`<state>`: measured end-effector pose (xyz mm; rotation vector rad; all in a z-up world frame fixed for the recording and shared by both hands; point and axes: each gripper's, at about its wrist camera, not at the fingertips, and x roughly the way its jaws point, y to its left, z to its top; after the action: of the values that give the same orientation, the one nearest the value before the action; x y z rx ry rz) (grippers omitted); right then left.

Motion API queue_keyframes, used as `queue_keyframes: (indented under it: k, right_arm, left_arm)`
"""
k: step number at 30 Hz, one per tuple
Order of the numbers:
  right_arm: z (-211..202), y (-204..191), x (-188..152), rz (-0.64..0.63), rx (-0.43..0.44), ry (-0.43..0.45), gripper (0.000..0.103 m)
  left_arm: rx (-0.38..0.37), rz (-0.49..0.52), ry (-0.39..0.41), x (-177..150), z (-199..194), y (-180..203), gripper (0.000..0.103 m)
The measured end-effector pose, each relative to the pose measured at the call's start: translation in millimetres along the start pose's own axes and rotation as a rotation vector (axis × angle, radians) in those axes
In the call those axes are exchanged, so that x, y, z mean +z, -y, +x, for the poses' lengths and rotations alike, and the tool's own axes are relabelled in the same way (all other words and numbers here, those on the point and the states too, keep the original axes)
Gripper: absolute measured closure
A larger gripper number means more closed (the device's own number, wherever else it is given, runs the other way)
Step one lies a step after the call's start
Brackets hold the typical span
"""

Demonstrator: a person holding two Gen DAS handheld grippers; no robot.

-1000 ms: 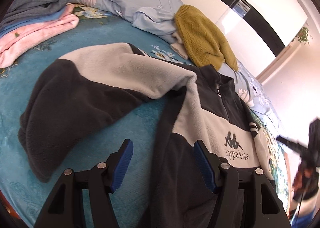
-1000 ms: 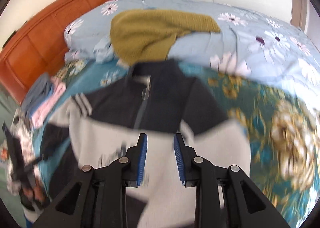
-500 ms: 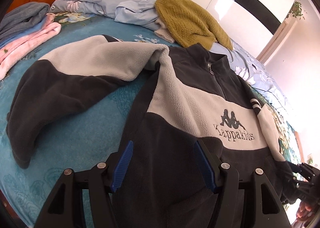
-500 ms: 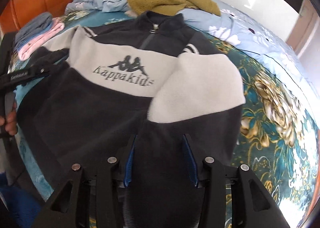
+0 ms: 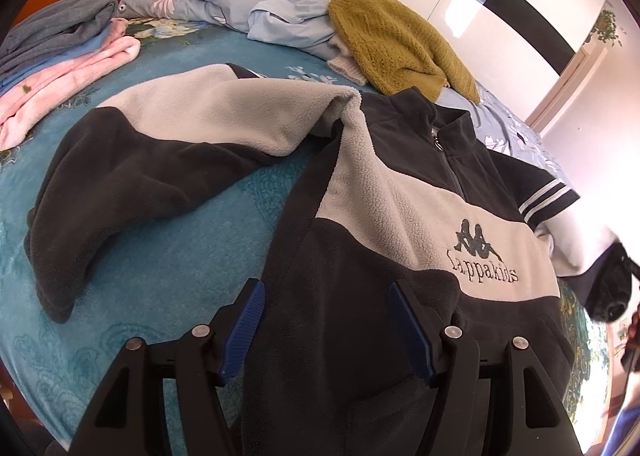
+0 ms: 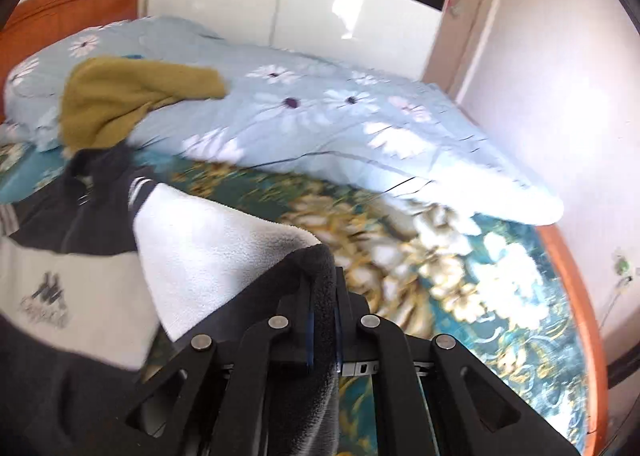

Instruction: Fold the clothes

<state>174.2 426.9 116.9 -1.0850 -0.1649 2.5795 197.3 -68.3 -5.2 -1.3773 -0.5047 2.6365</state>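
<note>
A black and grey fleece jacket (image 5: 400,212) with a Kappa Kids logo lies face up on the bed. One sleeve (image 5: 132,160) stretches out to the left. My left gripper (image 5: 326,322) is open and empty, just above the jacket's lower hem. My right gripper (image 6: 322,330) is shut on the dark cuff of the other sleeve (image 6: 224,252) and holds it lifted over the bed. The right gripper also shows at the right edge of the left wrist view (image 5: 612,288).
A mustard knit sweater (image 5: 396,44) lies on a pale blue floral duvet (image 6: 340,116) behind the jacket. Folded pink, blue and grey clothes (image 5: 56,64) are stacked at far left. The teal floral bedspread (image 6: 460,268) runs to the bed's right edge.
My right gripper has closed on the sleeve cuff and lifted it, swinging to the right. My left gripper has stayed open above the hem.
</note>
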Motion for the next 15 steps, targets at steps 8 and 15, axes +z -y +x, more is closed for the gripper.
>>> queue_keyframes:
  k: [8,15]
  right_arm:
    - [91.9,50.2,46.7,0.098,-0.179,-0.062,0.097]
    - [138.2,44.1,38.1,0.171,-0.152,-0.176,0.097]
  left_arm:
    - [0.026,-0.018,-0.003,-1.6,-1.6,-3.6,0.034]
    - [0.000,-0.041,0.002,-5.2,-12.6,-16.0,0.034]
